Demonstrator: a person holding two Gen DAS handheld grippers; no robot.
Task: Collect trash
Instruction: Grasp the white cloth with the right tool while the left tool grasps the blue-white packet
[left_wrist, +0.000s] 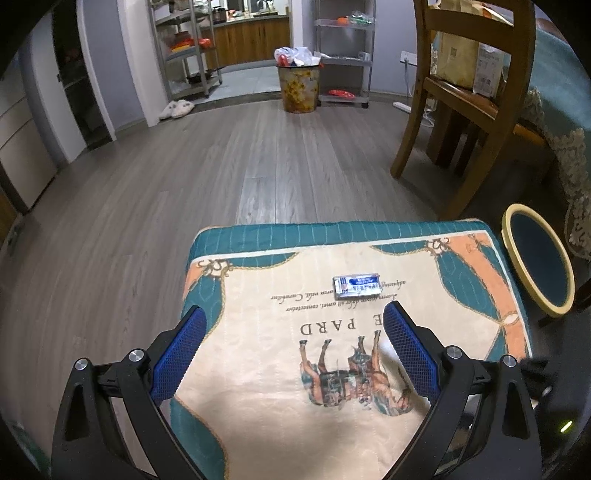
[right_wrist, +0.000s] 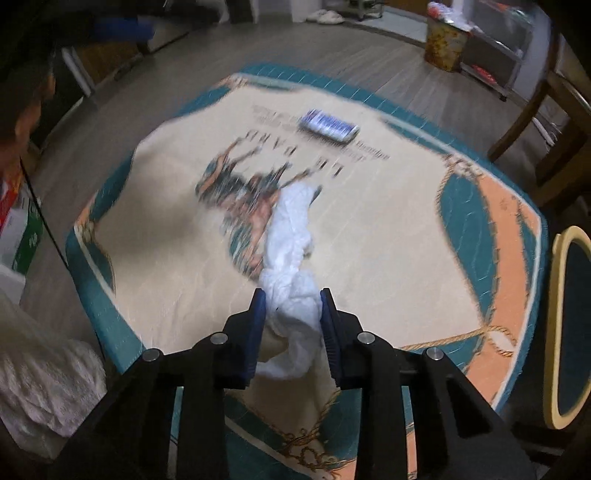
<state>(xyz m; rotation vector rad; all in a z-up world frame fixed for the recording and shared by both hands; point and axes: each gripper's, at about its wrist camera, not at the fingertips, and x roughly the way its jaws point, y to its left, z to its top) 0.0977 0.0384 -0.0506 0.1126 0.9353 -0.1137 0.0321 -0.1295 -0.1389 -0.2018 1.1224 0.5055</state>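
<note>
- Closest to us in the right wrist view, our right gripper (right_wrist: 291, 295) has its blue pads (right_wrist: 257, 325) pressed against both sides of a crumpled white tissue (right_wrist: 291, 236), so it holds the tissue.
- From the pads, that tissue trails forward in a twisted strip across the horse print of the cushion cover (right_wrist: 388, 236), a cream cloth with teal and peach corners.
- Our left gripper (left_wrist: 295, 314) hangs above the near part of the same cushion cover (left_wrist: 258, 369) with its jaws spread wide and nothing between them.
- Just beyond its right fingertip lies a small flattened blue-and-white wrapper (left_wrist: 357, 285), flat on the cloth over the printed script; in the right wrist view the same wrapper (right_wrist: 328, 125) lies well past the far end of the tissue, apart from it.
- Beside the cushion's right edge we see a round bin with a cream rim (left_wrist: 537, 258) and a dark inside, tilted toward us.
- Far across the wooden floor (left_wrist: 221, 166) stands a flower-patterned trash can (left_wrist: 298, 88), heaped with white and red rubbish.
- At the upper right a wooden chair (left_wrist: 461, 103) stands well apart from the cushion, with paper bags on its seat.
- The right wrist view is blurred, so its finer print cannot be read.
</note>
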